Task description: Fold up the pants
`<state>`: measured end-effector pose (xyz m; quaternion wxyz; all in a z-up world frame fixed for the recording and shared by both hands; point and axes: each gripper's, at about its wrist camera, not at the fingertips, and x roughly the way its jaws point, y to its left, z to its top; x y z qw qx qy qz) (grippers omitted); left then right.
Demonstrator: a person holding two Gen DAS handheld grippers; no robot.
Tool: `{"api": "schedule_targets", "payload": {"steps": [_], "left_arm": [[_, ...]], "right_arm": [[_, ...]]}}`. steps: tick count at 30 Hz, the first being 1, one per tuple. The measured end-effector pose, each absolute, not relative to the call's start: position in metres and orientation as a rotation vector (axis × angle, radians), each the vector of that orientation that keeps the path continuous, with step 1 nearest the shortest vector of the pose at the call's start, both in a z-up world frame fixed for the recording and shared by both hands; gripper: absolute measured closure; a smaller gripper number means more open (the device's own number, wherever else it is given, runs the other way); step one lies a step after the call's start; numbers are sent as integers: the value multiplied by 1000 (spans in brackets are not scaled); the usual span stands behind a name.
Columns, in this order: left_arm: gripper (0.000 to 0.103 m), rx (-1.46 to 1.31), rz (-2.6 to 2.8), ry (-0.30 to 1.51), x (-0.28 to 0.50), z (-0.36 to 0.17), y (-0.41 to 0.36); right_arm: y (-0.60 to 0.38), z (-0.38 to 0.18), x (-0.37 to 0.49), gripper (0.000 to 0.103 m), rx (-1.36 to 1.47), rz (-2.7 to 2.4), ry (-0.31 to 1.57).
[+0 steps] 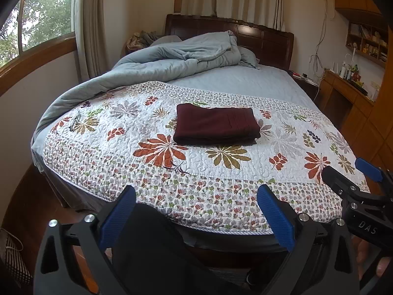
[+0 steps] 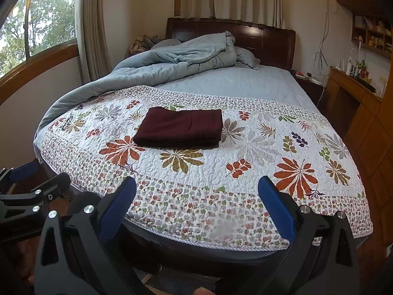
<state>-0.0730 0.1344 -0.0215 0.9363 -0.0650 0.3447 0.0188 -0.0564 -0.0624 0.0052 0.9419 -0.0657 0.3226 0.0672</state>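
Observation:
Dark maroon pants (image 1: 216, 125) (image 2: 180, 127) lie folded into a flat rectangle on the floral quilt (image 1: 221, 172) (image 2: 221, 172) in the middle of the bed. My left gripper (image 1: 196, 196) hangs open at the foot of the bed, well short of the pants, with nothing between its blue pads. My right gripper (image 2: 196, 194) is likewise open and empty, held back from the quilt's near edge. In the left wrist view the right gripper (image 1: 348, 172) shows at the right edge; in the right wrist view the left gripper (image 2: 39, 174) shows at the left edge.
A rumpled blue duvet (image 1: 172, 59) is piled toward the dark wooden headboard (image 1: 265, 39). A window and curtain (image 1: 88, 24) stand to the left. A wooden desk (image 1: 343, 88) with shelves and clutter runs along the right wall. A checked bag (image 1: 12, 255) sits on the floor at left.

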Motion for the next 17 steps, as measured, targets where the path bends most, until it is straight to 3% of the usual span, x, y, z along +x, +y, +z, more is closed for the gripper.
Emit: {"api": "schedule_targets", "payload": {"steps": [17], "left_arm": [[4,-136,43,703,-74,-21,134]], "right_arm": [[-63,4,-56,4,-134,137,662]]}}
